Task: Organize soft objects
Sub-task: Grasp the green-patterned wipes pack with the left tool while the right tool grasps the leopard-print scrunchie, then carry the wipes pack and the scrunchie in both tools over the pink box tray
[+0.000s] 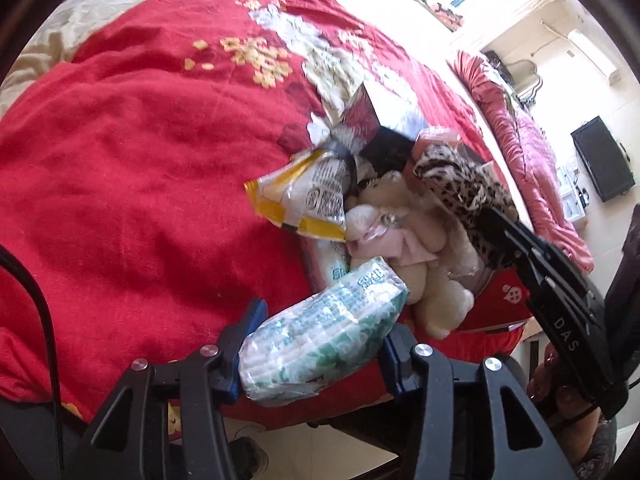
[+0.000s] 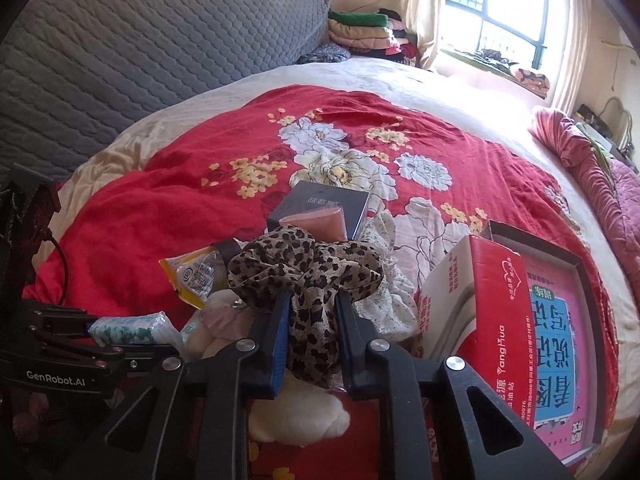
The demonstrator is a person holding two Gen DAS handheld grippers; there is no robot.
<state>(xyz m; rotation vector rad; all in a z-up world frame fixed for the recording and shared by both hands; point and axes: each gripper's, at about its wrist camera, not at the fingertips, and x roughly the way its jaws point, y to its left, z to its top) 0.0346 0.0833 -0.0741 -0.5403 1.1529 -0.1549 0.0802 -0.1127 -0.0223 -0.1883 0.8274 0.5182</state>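
Left claw: the left gripper [image 1: 320, 340], at the bottom centre of the left wrist view, was clamped across a soft pack of tissues [image 1: 320, 332], blue pads pressing either flank of the green-and-white wrapper.
Right claw: the right gripper [image 2: 312, 332], at the lower centre of the right wrist view, was pinched narrow on a leopard-print scarf [image 2: 304, 272], a gathered fold of it hanging between the pads.
Heap: both items sat at the near edge of a mixed pile on the red floral bedspread [image 1: 132, 160]; a cream plush bear [image 1: 416, 248] lay just beside the tissue pack and under the scarf, with a yellow-and-white snack packet [image 1: 304, 196] touching its upper left.
Hard items: a dark box [image 2: 320, 208] stood behind the scarf, and an open red carton [image 2: 500, 308] lay at the right of the right wrist view.
Step in hand (judged): both soft items appeared secured and not yet lifted clear of the pile.
Technique, tissues: the pack would deform; a steady hold across its middle, with no further squeeze, should keep it from slipping endwise.
Technique, scarf: loose cloth trails, so a high, straight lift would free its folds from the bear and the box before any sideways travel.
Risk: the scarf's tail could drag the snack packet or the plush bear along.
Destination: not identifiable in either view.
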